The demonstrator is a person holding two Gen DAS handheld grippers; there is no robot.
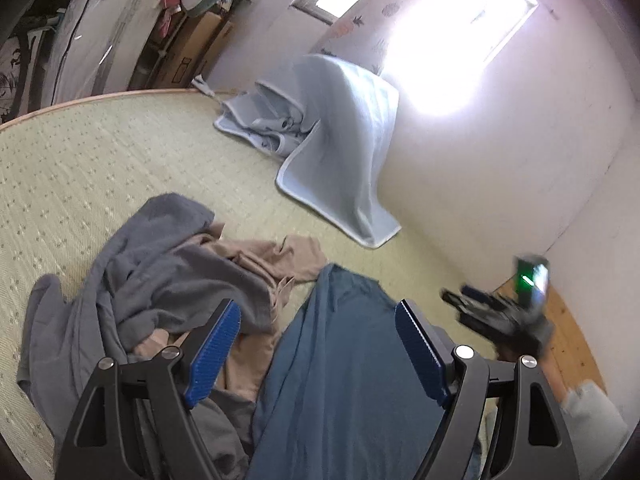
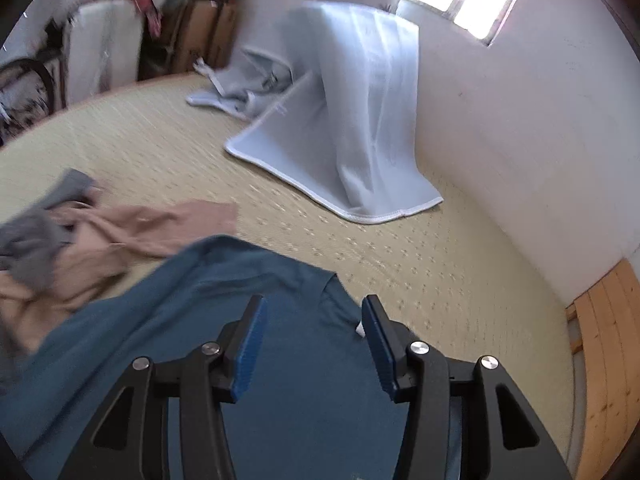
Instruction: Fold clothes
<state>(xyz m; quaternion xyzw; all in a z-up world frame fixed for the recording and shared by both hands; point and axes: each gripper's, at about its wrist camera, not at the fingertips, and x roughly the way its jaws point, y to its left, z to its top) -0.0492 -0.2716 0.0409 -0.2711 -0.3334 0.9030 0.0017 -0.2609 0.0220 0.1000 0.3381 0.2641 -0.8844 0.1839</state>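
Both tongs spread, gripping nothing: left tongs [image 1: 318,344] and right tongs [image 2: 314,346] over blue shirt [image 2: 280,380] on mat [image 2: 400,264].

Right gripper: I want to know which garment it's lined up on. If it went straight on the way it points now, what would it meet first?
Most likely the blue garment: the open right gripper frames it, with its neckline just ahead. Beyond lies bare mat. Depth is unclear.

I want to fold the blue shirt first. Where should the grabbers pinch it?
Probably at the neck end of the blue shirt, one shoulder each. The collar lies farthest away, with bare mat beyond. The open right gripper and left gripper could reach forward from above the shirt.
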